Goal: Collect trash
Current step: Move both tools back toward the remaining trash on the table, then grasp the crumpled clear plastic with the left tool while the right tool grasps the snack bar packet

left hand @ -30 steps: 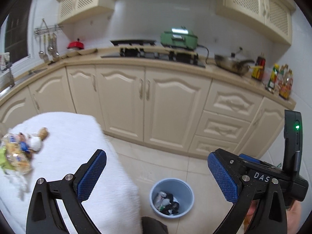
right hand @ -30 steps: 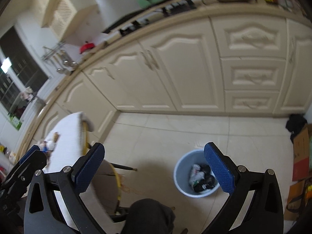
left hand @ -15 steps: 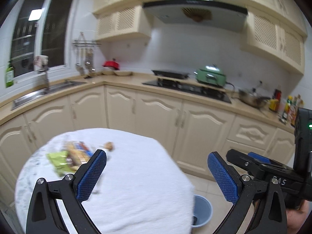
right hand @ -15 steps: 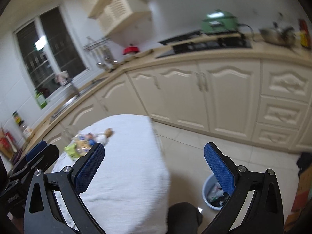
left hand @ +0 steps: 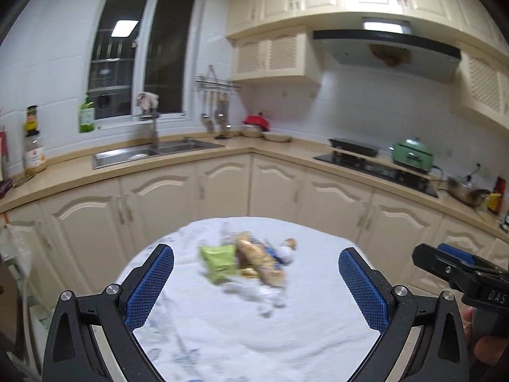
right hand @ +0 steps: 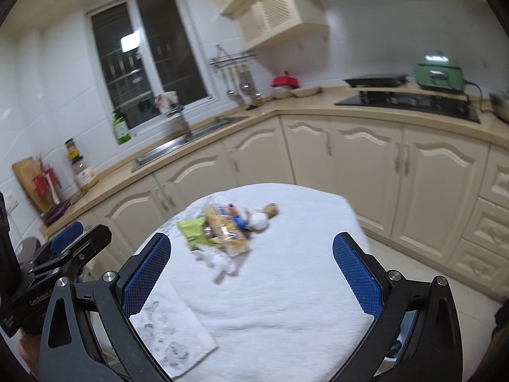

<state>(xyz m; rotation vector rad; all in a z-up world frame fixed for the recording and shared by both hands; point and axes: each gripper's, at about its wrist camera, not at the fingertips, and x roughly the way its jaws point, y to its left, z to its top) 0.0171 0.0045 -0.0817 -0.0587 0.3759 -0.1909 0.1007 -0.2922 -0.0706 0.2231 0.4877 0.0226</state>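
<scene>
While both grippers are hanging above it, the round table under its white cloth is filling the lower half of each wrist view. Cream cabinets and the countertop are wrapping around behind it, with the sink sitting under the window. The left gripper is showing its blue pads spread wide with nothing between them. The right gripper is showing the same: pads far apart, nothing held. The trash pile is lying on the cloth past the fingertips, toward the table's far side, touching neither gripper. It is blurred, but it is reading as a green packet, a clear wrapper with bread-like contents, and a small white and brown scrap lying against each other.
</scene>
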